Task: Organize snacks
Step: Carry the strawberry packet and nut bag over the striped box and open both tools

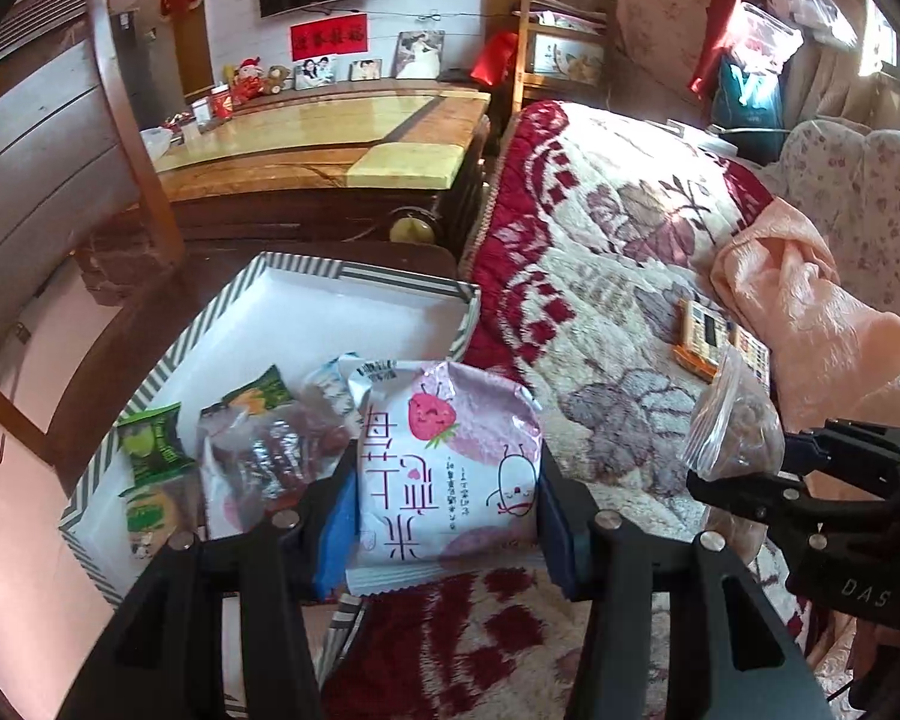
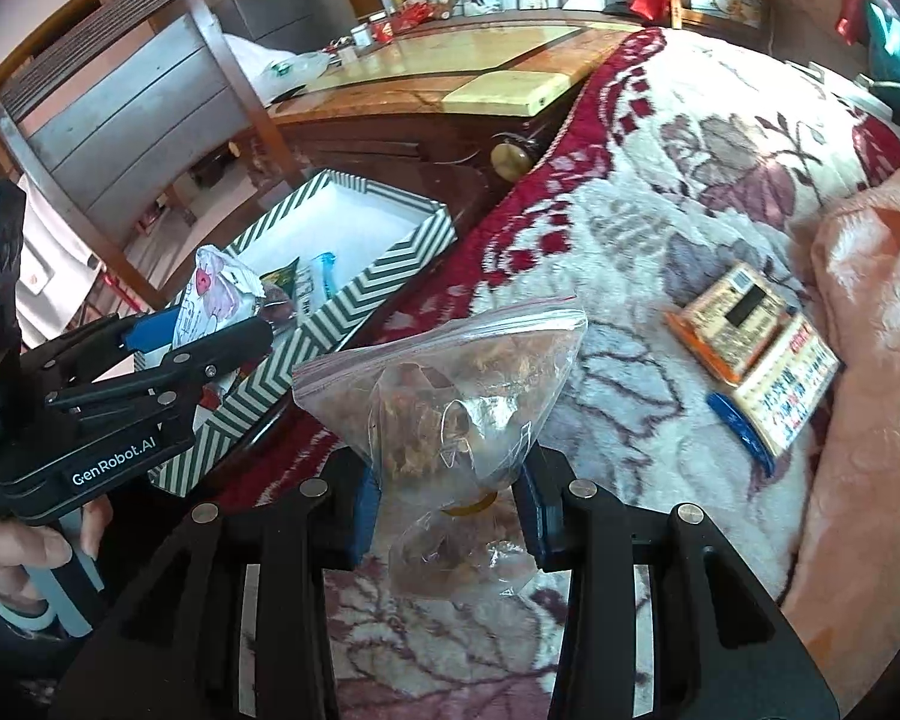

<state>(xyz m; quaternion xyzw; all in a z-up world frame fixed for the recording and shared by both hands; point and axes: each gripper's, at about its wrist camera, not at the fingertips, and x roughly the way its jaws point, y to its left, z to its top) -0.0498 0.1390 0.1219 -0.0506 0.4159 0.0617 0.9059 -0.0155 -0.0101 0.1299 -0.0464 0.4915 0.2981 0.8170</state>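
Observation:
My left gripper (image 1: 444, 510) is shut on a pink-and-white strawberry snack packet (image 1: 450, 456), held at the right edge of a striped box (image 1: 306, 267); the packet also shows in the right wrist view (image 2: 216, 300). The box (image 2: 354, 300) holds green packets (image 1: 150, 450) and a clear pack of dark red snacks (image 1: 270, 456). My right gripper (image 2: 447, 510) is shut on a clear zip bag of brown snacks (image 2: 450, 408), lifted above the blanket; the bag also shows at the right of the left wrist view (image 1: 732, 426).
A floral red-and-cream blanket (image 2: 660, 210) covers the bed. Two orange boxes (image 2: 750, 330) and a blue object (image 2: 741, 429) lie on it, next to a peach cloth (image 2: 870, 360). A wooden table (image 1: 330, 144) and chair (image 1: 126, 138) stand behind the box.

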